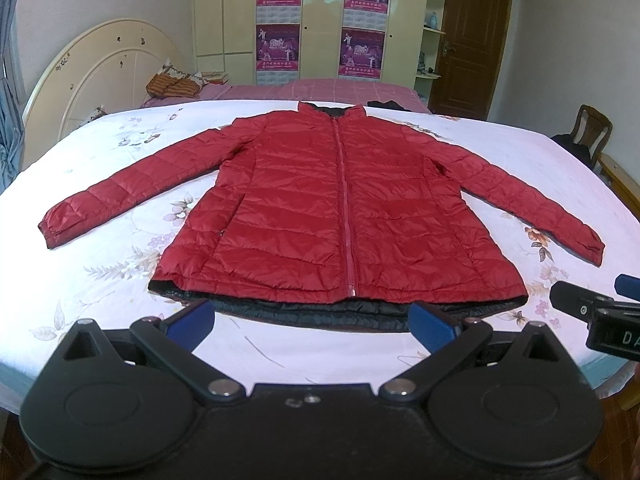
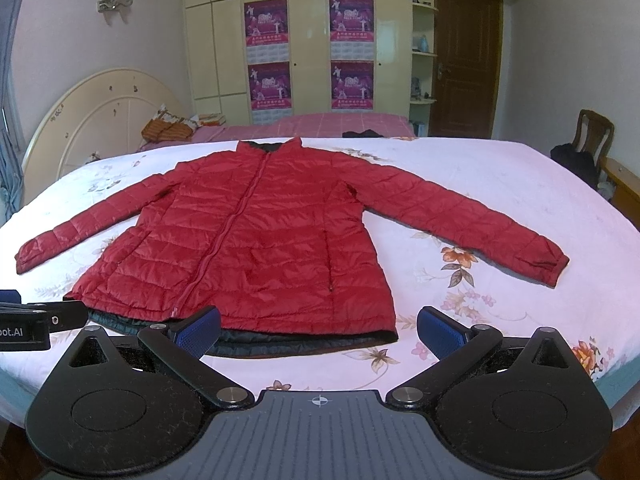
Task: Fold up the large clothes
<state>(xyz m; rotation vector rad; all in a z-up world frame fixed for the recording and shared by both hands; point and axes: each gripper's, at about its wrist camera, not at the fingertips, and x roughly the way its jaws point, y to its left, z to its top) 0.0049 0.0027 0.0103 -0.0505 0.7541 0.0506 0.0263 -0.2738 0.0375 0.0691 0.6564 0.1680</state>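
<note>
Blue-padded fingertips of the left gripper [image 1: 312, 326] stand wide apart and empty just above the near hem; the right gripper [image 2: 320, 330] is spread just as wide beside it, also holding nothing, its span reaching past the hem's right corner. Between and beyond them the red quilted puffer jacket [image 1: 340, 208] lies flat, zipped, front up, both sleeves angled outward, with a dark lining strip peeking out along the hem. Slippery, puffy shell fabric seems likely to slide from a shallow pinch, and catching only the top layer would drag the front off the lining and skew any fold; trapped air may also spring a fold back open. Underneath is a white floral bedsheet [image 1: 120, 264], then a pink checked blanket [image 1: 340, 88], a cream arched headboard [image 1: 100, 68], pale wardrobes with purple posters [image 1: 280, 12], and a brown wooden door [image 1: 476, 40].
</note>
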